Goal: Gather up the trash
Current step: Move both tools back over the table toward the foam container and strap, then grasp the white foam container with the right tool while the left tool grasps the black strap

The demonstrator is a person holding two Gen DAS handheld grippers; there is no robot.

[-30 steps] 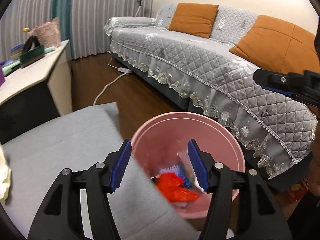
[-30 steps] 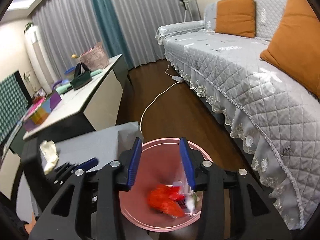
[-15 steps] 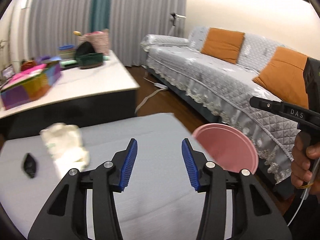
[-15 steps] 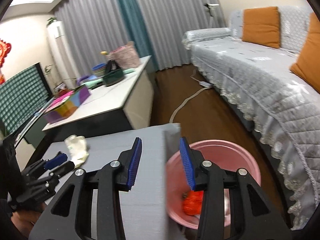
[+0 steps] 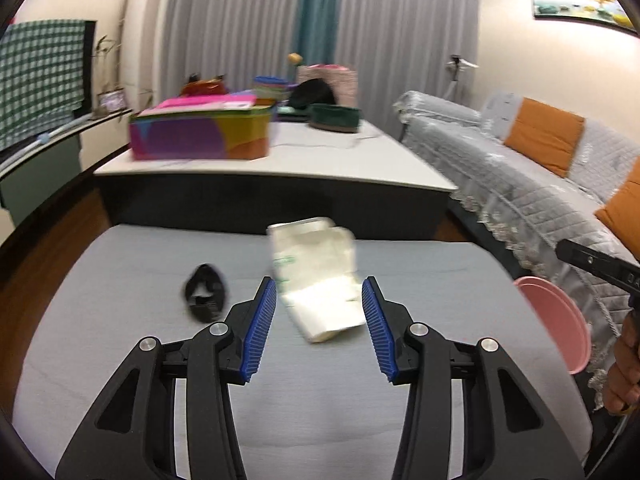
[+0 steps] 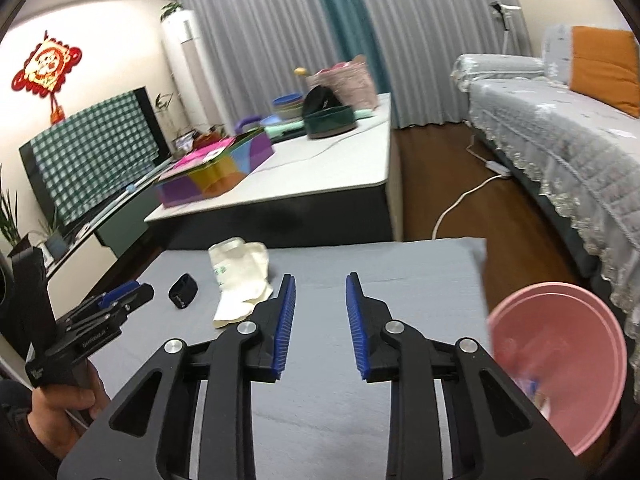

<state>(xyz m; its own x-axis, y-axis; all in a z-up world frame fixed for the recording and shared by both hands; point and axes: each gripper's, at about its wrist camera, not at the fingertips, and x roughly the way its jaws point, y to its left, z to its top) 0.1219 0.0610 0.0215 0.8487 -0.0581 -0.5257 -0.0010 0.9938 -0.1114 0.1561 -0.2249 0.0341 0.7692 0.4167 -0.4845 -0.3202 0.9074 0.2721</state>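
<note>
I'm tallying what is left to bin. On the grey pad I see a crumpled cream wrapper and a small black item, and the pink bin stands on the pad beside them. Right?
Not quite. The cream wrapper and the small black item do lie on the grey pad, but the pink bin stands off the pad, past its edge toward the sofa. The right wrist view shows this.

Swung away from pink bin [image 5: 560, 320] toward cream wrapper [image 5: 320, 276] on grey table [image 5: 420, 280]. Left tongs [image 5: 320, 320] narrowed, now framing wrapper without contact. Right tongs [image 6: 320, 320] closing, empty.
</note>
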